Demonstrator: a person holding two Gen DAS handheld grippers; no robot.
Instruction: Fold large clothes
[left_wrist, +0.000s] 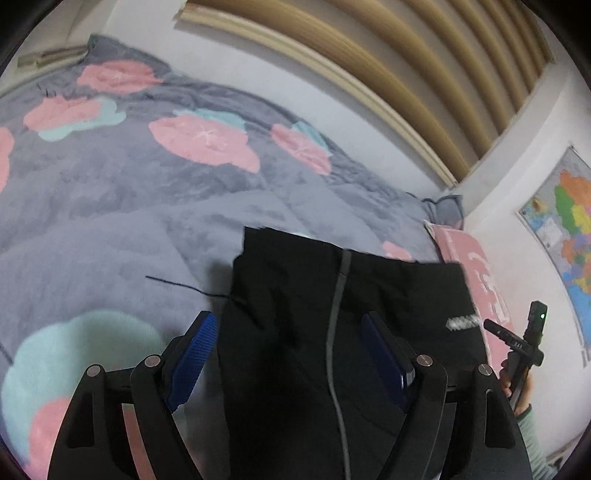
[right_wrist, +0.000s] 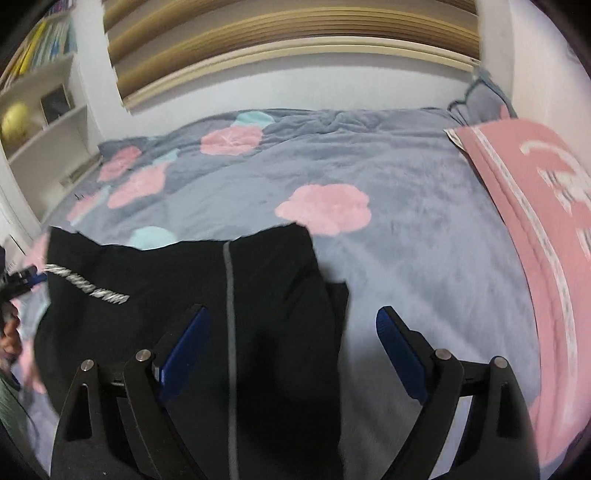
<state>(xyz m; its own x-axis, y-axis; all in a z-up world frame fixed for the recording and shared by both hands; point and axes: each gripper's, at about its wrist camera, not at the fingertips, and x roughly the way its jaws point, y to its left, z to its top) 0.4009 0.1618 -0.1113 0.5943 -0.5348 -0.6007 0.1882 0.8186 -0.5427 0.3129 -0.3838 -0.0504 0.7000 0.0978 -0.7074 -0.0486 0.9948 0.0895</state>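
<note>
A black garment (left_wrist: 295, 314) with a grey stripe and a white logo lies flat on the bed. It also shows in the right wrist view (right_wrist: 207, 295). My left gripper (left_wrist: 288, 332) is open over the garment's left edge, with its blue pads (left_wrist: 194, 354) apart and nothing between them. My right gripper (right_wrist: 293, 332) is open over the garment's right edge and holds nothing. The right gripper's handle shows at the far right of the left wrist view (left_wrist: 524, 343).
The bed is covered by a grey fleece blanket (right_wrist: 406, 240) with pink and teal flowers. A pink blanket (right_wrist: 535, 240) lies along the right side. A window blind (right_wrist: 277, 44) is behind the bed, shelves (right_wrist: 40, 110) at left, a map (left_wrist: 569, 236) on the wall.
</note>
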